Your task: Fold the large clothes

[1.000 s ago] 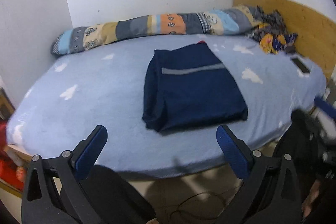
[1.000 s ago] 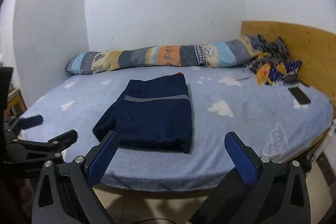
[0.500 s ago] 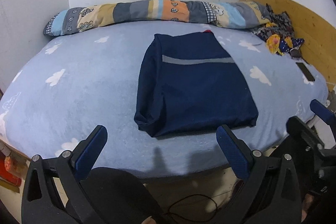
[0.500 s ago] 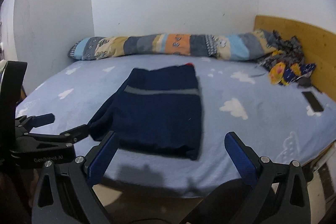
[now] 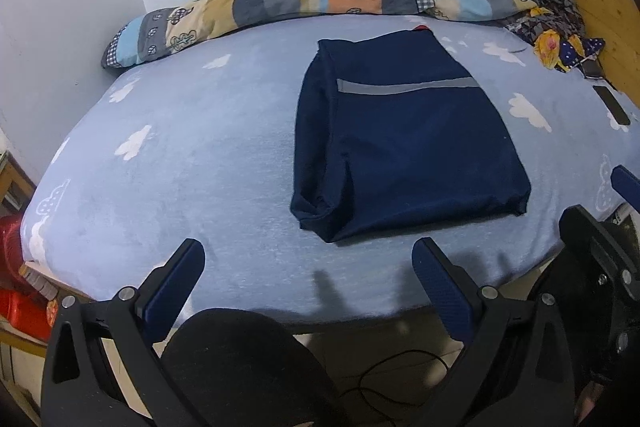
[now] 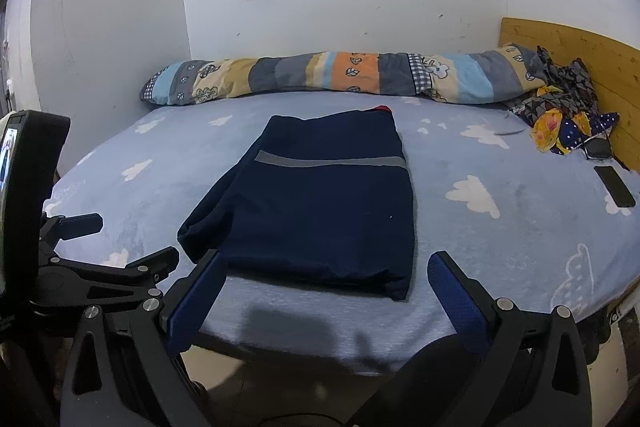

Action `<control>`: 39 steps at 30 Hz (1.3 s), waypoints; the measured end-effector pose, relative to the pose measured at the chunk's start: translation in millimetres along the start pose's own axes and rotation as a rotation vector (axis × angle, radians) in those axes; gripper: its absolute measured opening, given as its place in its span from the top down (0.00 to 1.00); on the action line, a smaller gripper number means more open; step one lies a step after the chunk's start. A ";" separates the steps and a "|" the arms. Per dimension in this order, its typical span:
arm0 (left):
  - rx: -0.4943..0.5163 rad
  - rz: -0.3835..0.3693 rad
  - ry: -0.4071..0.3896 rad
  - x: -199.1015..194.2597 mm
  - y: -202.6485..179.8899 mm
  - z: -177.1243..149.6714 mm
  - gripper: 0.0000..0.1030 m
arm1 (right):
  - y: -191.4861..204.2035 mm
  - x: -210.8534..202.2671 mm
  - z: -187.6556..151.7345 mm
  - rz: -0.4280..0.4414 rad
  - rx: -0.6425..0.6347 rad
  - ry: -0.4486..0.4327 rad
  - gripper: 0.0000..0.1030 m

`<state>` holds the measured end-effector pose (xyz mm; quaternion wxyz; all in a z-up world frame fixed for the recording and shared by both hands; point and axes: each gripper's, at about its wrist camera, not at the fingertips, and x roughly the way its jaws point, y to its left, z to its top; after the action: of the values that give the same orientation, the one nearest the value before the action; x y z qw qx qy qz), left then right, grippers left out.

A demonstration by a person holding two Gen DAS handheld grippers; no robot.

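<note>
Navy garment [image 5: 404, 143] lying folded into a rough rectangle near the middle of the bed [image 5: 192, 155], grey stripe running across its far half, a bit of red peeking out at the far edge. Left side of the stack lumpy, with a loose flap bulging at the near left corner; right edge and near right corner flatter and crisper.

Left tool [image 5: 308, 287] hovering over the near edge of the bed, jaws spread wide, holding nothing. Right tool [image 6: 324, 291] likewise wide and empty, just short of the near hem, left tool visible beside it at the left.

Probably soft, limp knit or fleece: light, several layers thick, no stiffness, likely to sag and slide apart if lifted by one layer only. Not fragile. Fuzzy bed cover likely to drag on the cloth, so lifting better than pulling.

Best hold, by the look of it: both near corners, each tool pinching through all layers at once, the left one taking in the bulging flap so nothing spills out. Then a fold toward the stripe.

Phone [image 6: 614, 185] and patterned cloth [image 6: 560, 115] well apart at the right.
</note>
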<state>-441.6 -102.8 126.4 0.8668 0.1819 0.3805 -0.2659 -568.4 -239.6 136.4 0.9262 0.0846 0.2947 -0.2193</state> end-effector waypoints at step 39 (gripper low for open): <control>0.075 0.061 -0.022 -5.8 -7.5 -2.7 0.00 | -2.9 -6.0 0.9 -0.029 -0.010 -0.005 0.01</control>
<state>-450.9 -105.5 128.2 0.8713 0.2228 0.3550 -0.2553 -573.7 -240.4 140.6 0.9242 0.0750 0.2945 -0.2313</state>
